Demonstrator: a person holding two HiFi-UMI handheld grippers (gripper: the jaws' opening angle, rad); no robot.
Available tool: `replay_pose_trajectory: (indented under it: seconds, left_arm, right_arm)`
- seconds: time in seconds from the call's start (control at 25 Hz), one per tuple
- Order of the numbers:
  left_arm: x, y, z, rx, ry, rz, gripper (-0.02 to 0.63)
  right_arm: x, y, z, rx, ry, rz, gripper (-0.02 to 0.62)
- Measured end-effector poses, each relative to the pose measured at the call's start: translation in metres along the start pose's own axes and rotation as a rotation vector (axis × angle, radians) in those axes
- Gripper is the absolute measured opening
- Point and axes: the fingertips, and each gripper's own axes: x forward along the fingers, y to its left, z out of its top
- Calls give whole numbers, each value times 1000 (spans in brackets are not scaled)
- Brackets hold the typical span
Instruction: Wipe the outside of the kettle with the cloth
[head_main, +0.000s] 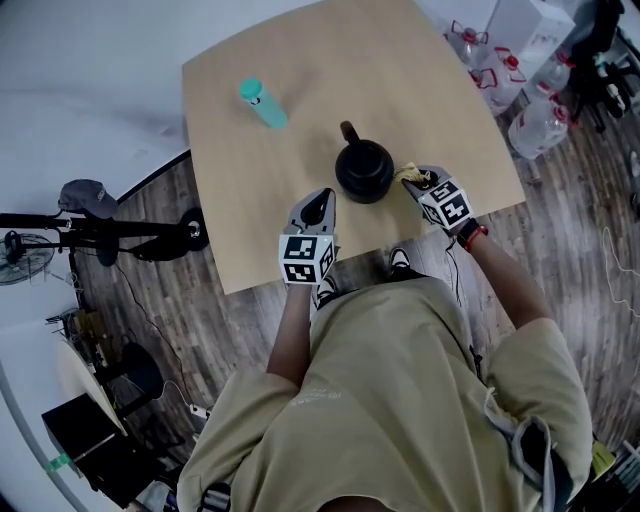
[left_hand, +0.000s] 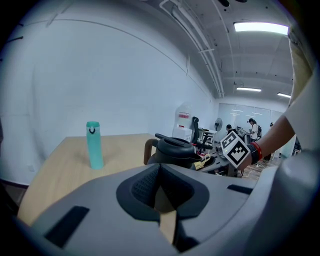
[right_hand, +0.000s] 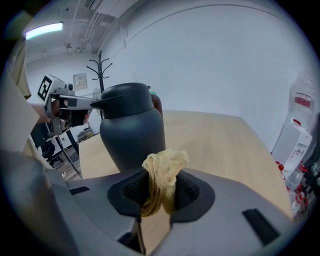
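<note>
**Cloth in the gripper, kettle not yet touched**

The right gripper (right_hand: 158, 196) is clamped on a bunched yellow cloth (right_hand: 164, 167), held just beside the black kettle (right_hand: 131, 125) and apparently short of its side. The left gripper (left_hand: 160, 186) has its jaws together on nothing, near the kettle's other side. The kettle stands mid-worktop (head_main: 300, 60), with a teal bottle (head_main: 262, 104) well apart behind it. By my reading the cloth is ready and all the wiping is left. No writing can be read, and the bottle's mark is too small.
</note>
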Motion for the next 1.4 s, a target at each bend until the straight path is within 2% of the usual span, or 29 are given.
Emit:
replay_pose_trajectory:
  seconds: [0.36,0.56,0.68,0.84,1.08,1.2,1.4]
  left_arm:
    - [-4,15,4,-13,-6,57,25]
    - [-12,29,3,-17,-10,75,25]
    - [-17,35,2,-16,-9,67,25]
    - [-20,37,5,-12,-17,33,25]
    - [-32,30,4,22,-45,-104,25]
    - [-38,34,0,35,-34,-138,25]
    - [-52,48,-1,32,-55,-170,25]
  right_arm:
    - [26,-26,23,-33,-7,24,120]
    - [39,-27,26,-17,-17,88,118]
    - [40,-26,22,13,2,73,120]
    - [30,-25,6,111,18,-9,120]
    - [5,-8,-23,319,21,-150,123]
    - [0,21,-27,403,13,-163,123]
    - [3,80,-21,580,-60,-124,124]
